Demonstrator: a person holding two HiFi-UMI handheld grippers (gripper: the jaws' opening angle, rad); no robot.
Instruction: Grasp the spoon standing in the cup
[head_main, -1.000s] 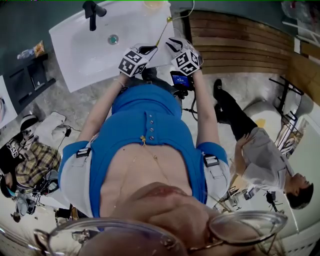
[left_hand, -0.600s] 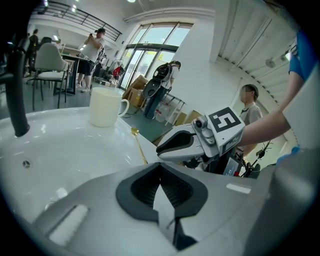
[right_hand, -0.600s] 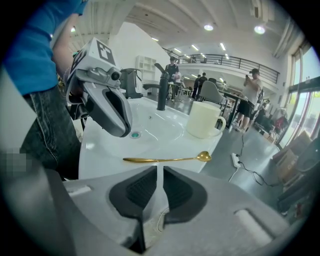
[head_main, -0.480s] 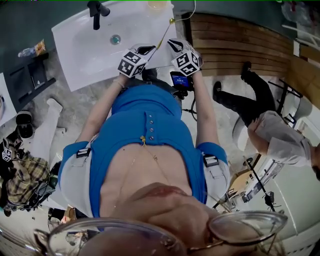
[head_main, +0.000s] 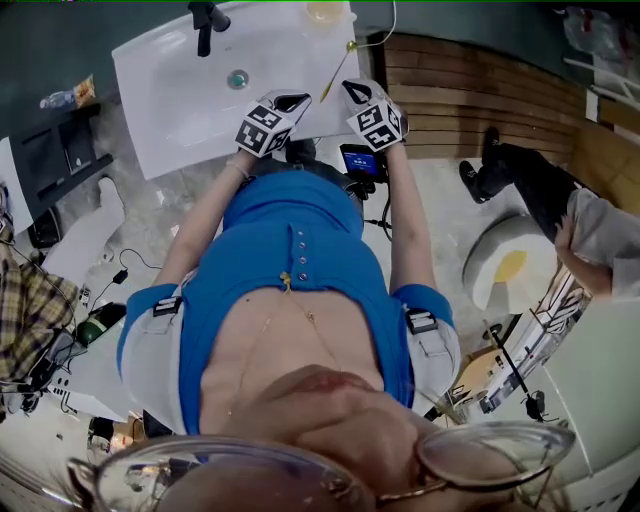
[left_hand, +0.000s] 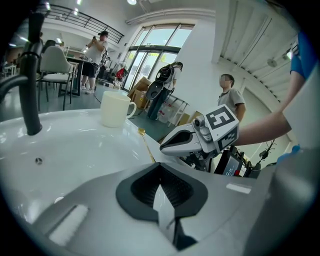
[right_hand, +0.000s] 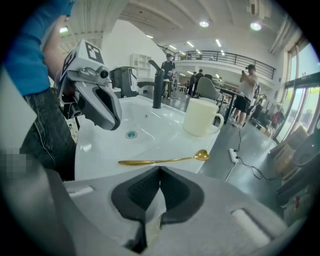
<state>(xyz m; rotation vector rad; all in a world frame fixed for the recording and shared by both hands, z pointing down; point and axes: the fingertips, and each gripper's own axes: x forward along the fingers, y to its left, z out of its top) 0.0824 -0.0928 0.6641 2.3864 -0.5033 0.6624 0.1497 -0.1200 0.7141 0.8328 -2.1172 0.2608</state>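
A thin gold spoon (head_main: 337, 70) lies flat on the front right rim of the white sink (head_main: 180, 100), its bowl pointing toward the cream cup (head_main: 327, 11) at the sink's far edge. The spoon is outside the cup. In the right gripper view the spoon (right_hand: 165, 160) lies crosswise just beyond my shut right gripper (right_hand: 160, 169), with the cup (right_hand: 201, 117) behind it. My left gripper (left_hand: 160, 166) is also shut and empty; the spoon (left_hand: 147, 145) runs away from its tip toward the cup (left_hand: 115, 108). Both grippers (head_main: 295, 100) (head_main: 350, 88) hover over the rim, either side of the handle.
A black faucet (head_main: 207, 15) and a drain (head_main: 238, 78) belong to the sink basin. Wooden slats (head_main: 470, 90) lie to the right of the sink. A person (head_main: 540, 180) stands further right on the floor. Cables and clutter (head_main: 40, 320) lie at the left.
Both grippers and the spoon hold their places over the sink rim. The head view has drifted slightly, and the person at the right has moved further right.
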